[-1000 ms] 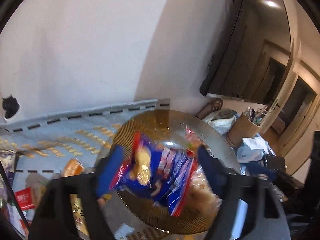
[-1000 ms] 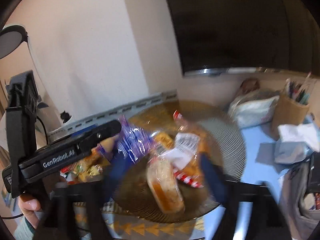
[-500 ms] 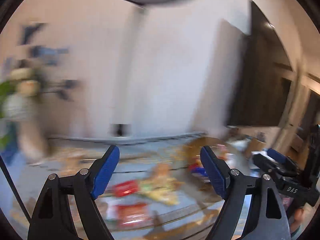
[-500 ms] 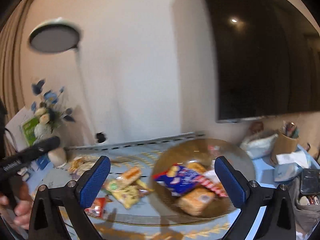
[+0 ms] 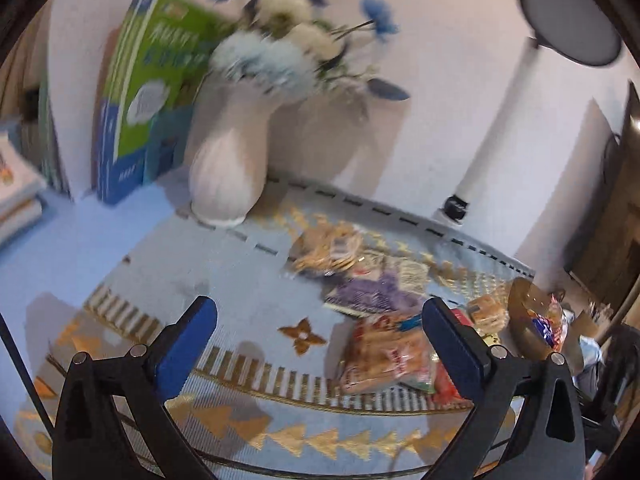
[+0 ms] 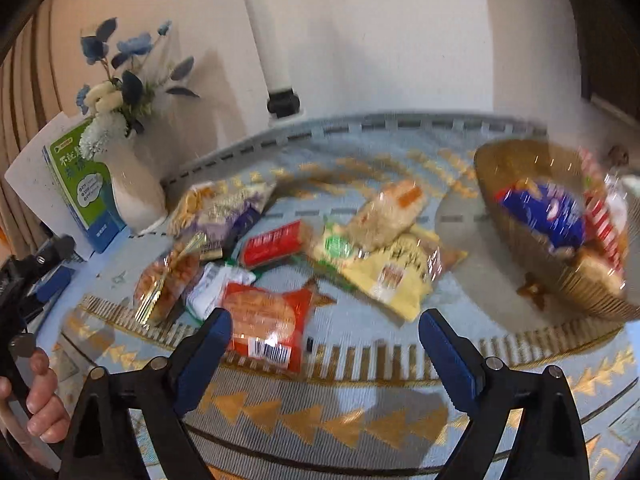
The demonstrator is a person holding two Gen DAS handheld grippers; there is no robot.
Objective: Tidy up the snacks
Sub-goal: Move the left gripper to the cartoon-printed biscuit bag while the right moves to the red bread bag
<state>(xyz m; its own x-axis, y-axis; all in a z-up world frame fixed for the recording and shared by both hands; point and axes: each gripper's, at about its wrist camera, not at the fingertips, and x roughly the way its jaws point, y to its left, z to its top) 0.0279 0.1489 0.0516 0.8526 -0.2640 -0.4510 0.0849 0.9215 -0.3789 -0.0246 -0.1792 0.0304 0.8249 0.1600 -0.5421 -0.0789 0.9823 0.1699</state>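
Now that both packets we carried are in the bowl (image 6: 520, 168), off to our right, both grippers are empty: the left gripper (image 5: 320, 344) is opening wide, the right gripper (image 6: 324, 344) easing closed over the red packet (image 6: 264, 320) just ahead.

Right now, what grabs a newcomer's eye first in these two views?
The loose heap of snack packets strewn across the blue patterned tablecloth at mid-table, with a red packet nearest the camera. To the right stands a woven gold basket already holding a blue bag. At the back left, a white vase of blue and white flowers stands by the wall.
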